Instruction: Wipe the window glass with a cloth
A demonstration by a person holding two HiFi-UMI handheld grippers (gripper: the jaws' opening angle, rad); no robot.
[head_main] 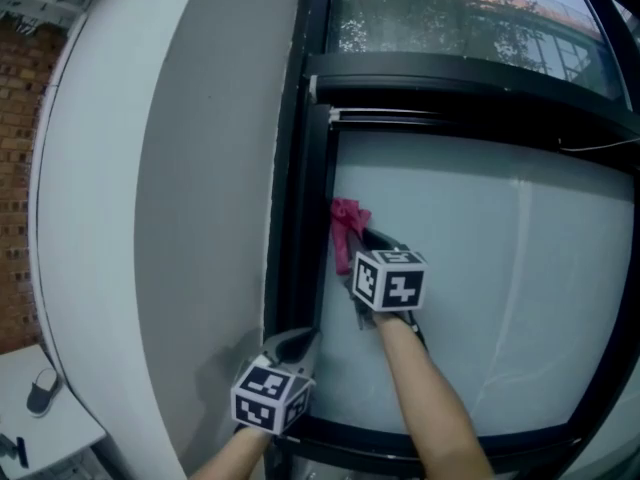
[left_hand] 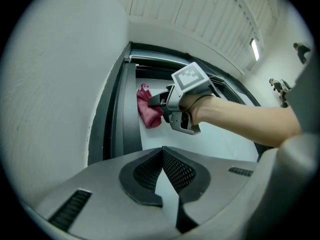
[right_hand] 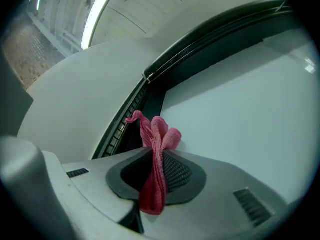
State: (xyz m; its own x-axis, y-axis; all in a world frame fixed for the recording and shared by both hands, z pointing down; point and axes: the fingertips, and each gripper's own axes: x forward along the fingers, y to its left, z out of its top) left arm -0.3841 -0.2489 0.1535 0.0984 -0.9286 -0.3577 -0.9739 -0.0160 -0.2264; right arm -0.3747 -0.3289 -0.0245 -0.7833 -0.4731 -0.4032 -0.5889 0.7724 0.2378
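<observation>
We are pinching one soft, ribbed pink cloth [right_hand: 155,164] in the right gripper [right_hand: 157,156], whose dark meshed pads are clamping its folded middle while its bunched top is pressing against the pale frosted window glass [head_main: 480,268], close to the pane's left edge. Just beside it, the black metal window frame [head_main: 300,218] is running upright, and a smooth white wall [head_main: 180,218] is curving away to the left. Lower down, the grey left gripper [left_hand: 162,151] is pointing at the frame's bottom corner, its two pads meeting at the tips and gripping nothing. Above the crossbar, a second, clear pane [head_main: 430,13] is showing leafy trees. A slatted white ceiling with one strip light [right_hand: 100,6] is spanning overhead.
</observation>
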